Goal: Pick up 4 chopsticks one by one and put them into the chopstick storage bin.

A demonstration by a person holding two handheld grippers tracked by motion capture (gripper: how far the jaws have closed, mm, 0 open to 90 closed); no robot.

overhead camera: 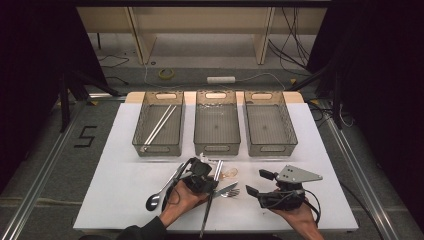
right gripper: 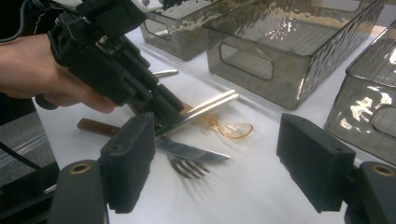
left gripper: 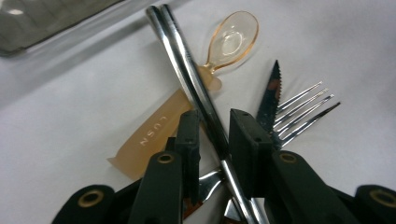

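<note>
Chopsticks (left gripper: 187,65), a metal pair lying together across a heap of cutlery, sit between the black jaws of the left gripper (left gripper: 214,135), which straddles them partway along their length. The jaws stand narrowly apart on either side of the pair; whether the pads already press on the metal cannot be told for sure, though a sliver of gap shows on the left side. The pair lies near the middle of the white surface (overhead camera: 125,180), just in front of the three grey bins, its tips pointing toward the far side.

Beneath the pair rest an amber plastic spoon (left gripper: 231,39), a serrated knife (left gripper: 271,95) and a fork (left gripper: 303,109), all overlapping, so the grip is taken from above where only the top item is reached. A steel spoon (overhead camera: 160,192) lies apart at the near left.

Across the pile, the right gripper (right gripper: 224,163) hovers with jaws wide apart and nothing between them, apparently waiting its turn at the near right.

The far-left bin (overhead camera: 139,131) already holds a similar pair of white sticks (overhead camera: 159,125), which suggests sorting by kind; the middle bin (overhead camera: 216,147) and right bin (overhead camera: 267,147) look unfilled.
</note>
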